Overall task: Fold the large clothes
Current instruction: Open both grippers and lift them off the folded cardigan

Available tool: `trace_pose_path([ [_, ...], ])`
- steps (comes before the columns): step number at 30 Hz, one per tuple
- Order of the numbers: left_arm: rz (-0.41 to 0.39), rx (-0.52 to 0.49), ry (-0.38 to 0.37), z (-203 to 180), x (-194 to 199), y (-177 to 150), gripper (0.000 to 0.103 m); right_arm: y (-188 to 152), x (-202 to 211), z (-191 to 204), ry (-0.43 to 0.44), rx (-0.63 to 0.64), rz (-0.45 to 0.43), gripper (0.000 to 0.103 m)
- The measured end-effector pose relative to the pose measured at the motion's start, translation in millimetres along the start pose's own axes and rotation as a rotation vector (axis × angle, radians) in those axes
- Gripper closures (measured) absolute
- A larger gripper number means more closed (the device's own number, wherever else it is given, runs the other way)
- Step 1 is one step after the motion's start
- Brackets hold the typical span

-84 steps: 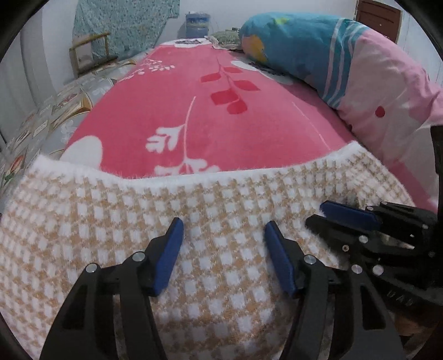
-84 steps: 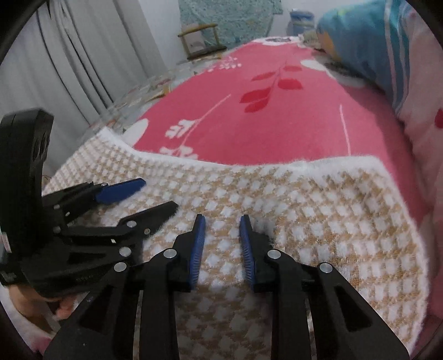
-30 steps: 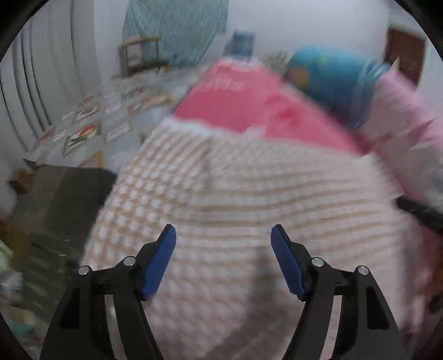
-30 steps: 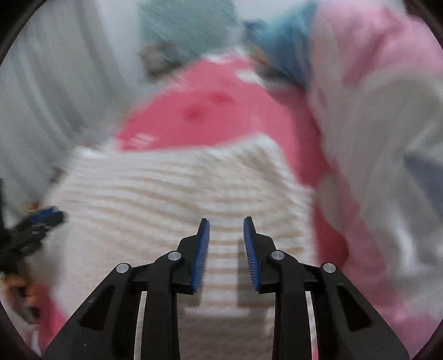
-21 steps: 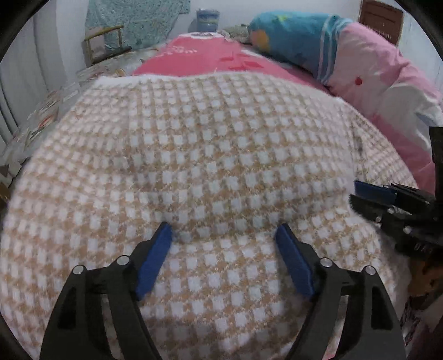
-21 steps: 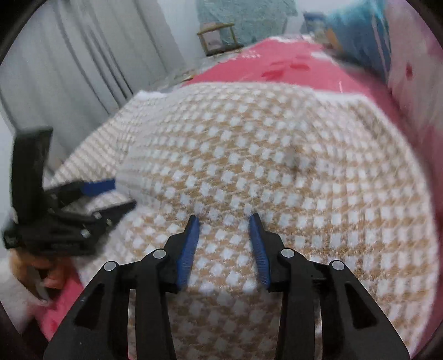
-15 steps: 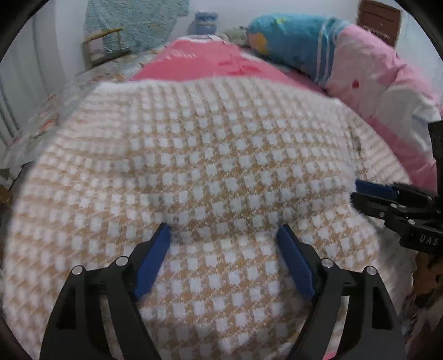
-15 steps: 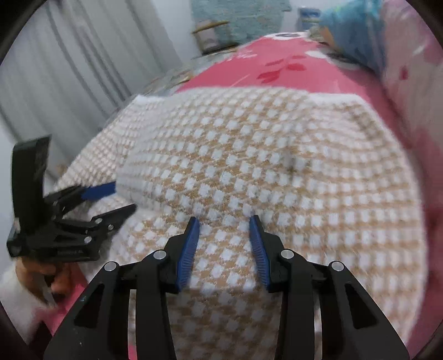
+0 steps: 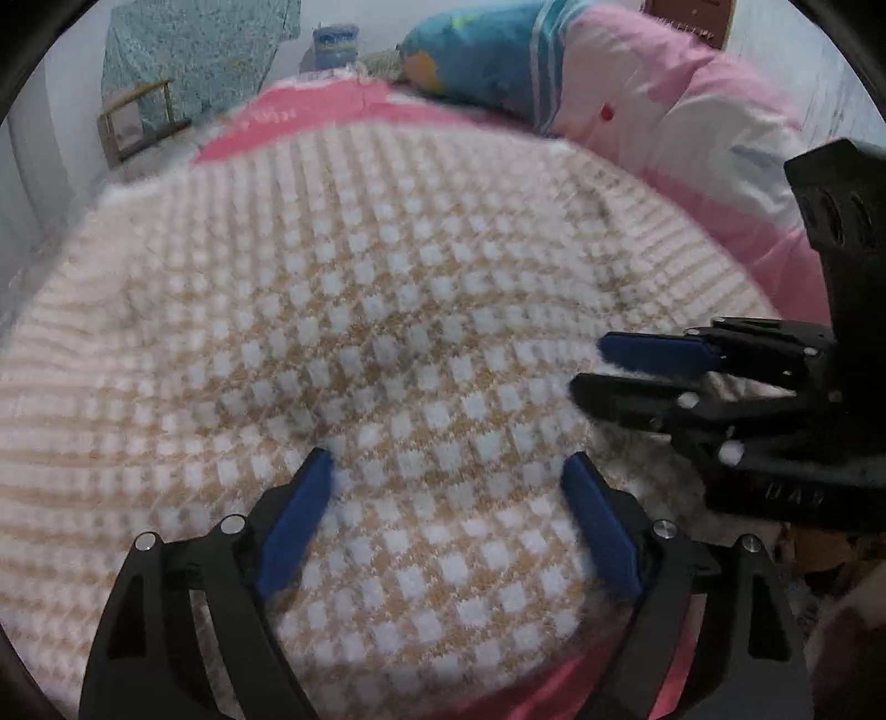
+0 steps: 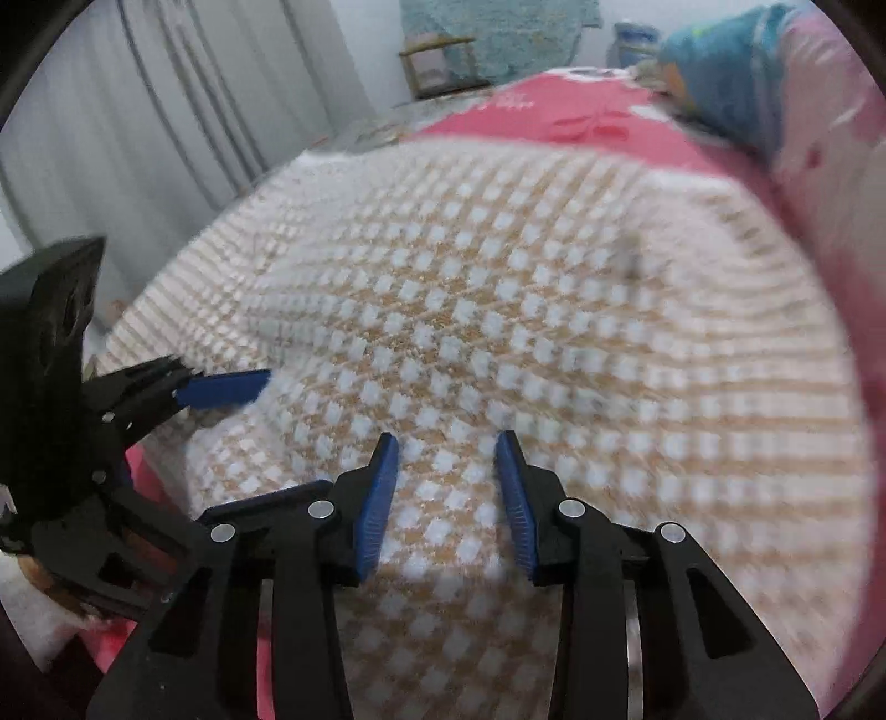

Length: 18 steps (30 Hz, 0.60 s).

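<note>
A fluffy tan-and-white checked garment [image 9: 387, 288] lies spread over the bed and fills both views. My left gripper [image 9: 448, 462] hovers low over its near part. The blue pads [image 9: 293, 520] stand far apart and the jaws are opening, with only cloth surface below them. Seen from the right wrist, the left gripper [image 10: 221, 410] has the garment's near left edge between its spread fingers, unpressed. My right gripper [image 10: 446, 443] is open a moderate width just above the checked garment [image 10: 498, 288]. In the left wrist view the right gripper [image 9: 603, 368] sits at the garment's right edge.
Beneath the garment is a pink blanket [image 10: 581, 122] with red leaf print. A rolled blue and pink quilt [image 9: 581, 83] lies along the right side. Grey curtains [image 10: 166, 111] hang at the left. A wooden chair [image 9: 138, 116] and a blue jug [image 9: 335, 41] stand at the back.
Both grippers have drawn back and sunk toward the garment's near edge, so checked cloth now fills more of each view. The left jaws stand wider than before. The right jaws widened slightly.
</note>
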<state>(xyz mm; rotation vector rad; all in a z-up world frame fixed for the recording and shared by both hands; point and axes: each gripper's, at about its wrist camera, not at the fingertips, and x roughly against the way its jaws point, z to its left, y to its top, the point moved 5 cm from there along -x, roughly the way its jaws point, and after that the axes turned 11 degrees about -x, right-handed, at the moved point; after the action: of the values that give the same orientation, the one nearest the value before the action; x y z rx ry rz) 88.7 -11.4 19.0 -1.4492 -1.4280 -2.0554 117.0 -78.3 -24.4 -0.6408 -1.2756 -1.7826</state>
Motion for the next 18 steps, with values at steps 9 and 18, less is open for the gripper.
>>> trace_pose_path([
  [9,-0.015,0.144,0.031,44,-11,-54,0.012,-40,-2,-63,0.014,-0.092,-0.043,0.068],
  [18,-0.155,0.182,0.113,50,64,-34,0.014,-13,45,-38,-0.068,-0.103,-0.148,0.069],
])
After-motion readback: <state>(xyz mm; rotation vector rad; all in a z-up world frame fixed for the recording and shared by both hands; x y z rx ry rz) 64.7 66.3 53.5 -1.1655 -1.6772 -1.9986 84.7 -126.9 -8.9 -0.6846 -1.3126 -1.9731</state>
